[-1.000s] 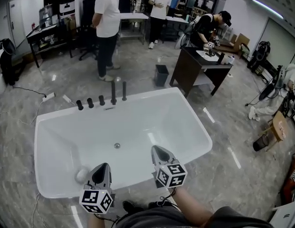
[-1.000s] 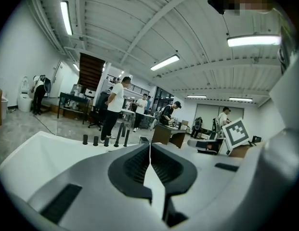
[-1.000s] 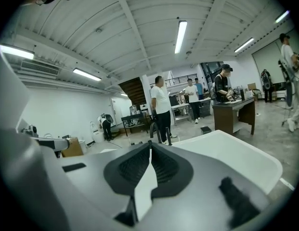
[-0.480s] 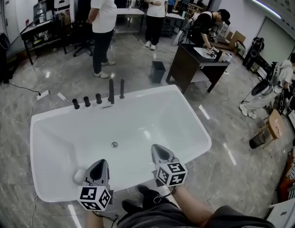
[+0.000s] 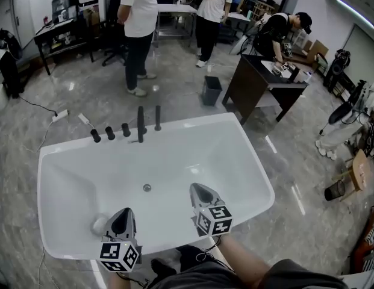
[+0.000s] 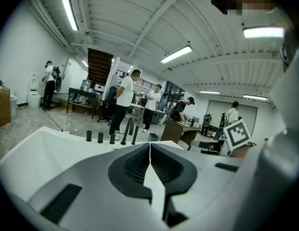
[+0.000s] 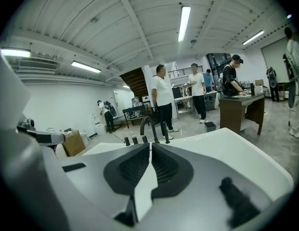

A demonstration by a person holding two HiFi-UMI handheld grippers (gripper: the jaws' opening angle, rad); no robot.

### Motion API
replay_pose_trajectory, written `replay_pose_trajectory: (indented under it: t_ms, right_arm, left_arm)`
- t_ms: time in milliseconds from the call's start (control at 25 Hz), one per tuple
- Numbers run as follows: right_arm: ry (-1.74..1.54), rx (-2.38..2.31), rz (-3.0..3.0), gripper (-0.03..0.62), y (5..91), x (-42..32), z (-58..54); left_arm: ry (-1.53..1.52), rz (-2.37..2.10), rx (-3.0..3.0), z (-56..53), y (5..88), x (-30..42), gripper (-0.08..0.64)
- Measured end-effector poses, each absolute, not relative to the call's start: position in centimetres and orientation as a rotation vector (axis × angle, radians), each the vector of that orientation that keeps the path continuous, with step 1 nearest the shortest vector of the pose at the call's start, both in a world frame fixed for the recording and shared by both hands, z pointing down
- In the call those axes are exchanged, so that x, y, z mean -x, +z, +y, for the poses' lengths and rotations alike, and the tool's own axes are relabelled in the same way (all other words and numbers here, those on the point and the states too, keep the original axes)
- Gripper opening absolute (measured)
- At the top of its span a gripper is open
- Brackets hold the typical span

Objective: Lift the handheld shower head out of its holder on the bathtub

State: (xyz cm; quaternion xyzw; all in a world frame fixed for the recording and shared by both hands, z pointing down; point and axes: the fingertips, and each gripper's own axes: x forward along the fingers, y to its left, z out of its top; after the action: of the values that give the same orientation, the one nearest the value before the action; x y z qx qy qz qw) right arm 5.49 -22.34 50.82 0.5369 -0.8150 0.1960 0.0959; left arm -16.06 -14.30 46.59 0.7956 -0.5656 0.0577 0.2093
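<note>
The left gripper (image 6: 149, 146) is closed, its ribbed dark pads pressed flat together with nothing between them. The right gripper (image 7: 150, 148) is closed and empty in the same way. In the head view, the left gripper (image 5: 125, 214) and the right gripper (image 5: 196, 189) both hang over the near side of the white bathtub (image 5: 193, 155), the right one pushed a little further out than the left.

Just beside the left gripper, on its outer side, a small pale round thing (image 5: 99, 224) lies on the tub floor. Ahead of both grippers and between them is the drain (image 5: 147, 187). Otherwise the tub holds nothing and looks dry.

Well ahead of the grippers, black fittings stand in a row on the tub's far rim. There are three short knobs (image 5: 109, 133), then the curved spout (image 5: 140, 124). At the right end is the handheld shower head (image 5: 157, 118), a slim straight rod standing upright in its holder, well apart from both grippers.

Beyond that rim, ahead and to the right of the right gripper, a small dark bin (image 5: 211, 90) sits on the floor. Its contents cannot be made out.
</note>
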Motion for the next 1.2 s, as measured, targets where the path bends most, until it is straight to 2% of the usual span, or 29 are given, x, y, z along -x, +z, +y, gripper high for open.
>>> replay_pose_trajectory:
  t_ms: [640,1200]
  right_arm:
    - [0.563,-1.480,-2.475,0.029,53.8,-8.0,-38.8]
    - [0.524,-1.415,-2.497,0.029,59.2,-4.9,-49.4]
  left_arm:
    - [0.192,-1.673,-2.129,-28.1,48.6,12.9,0.017]
    - [0.238,-1.724,-2.060,-36.6,53.3,14.8,0.017]
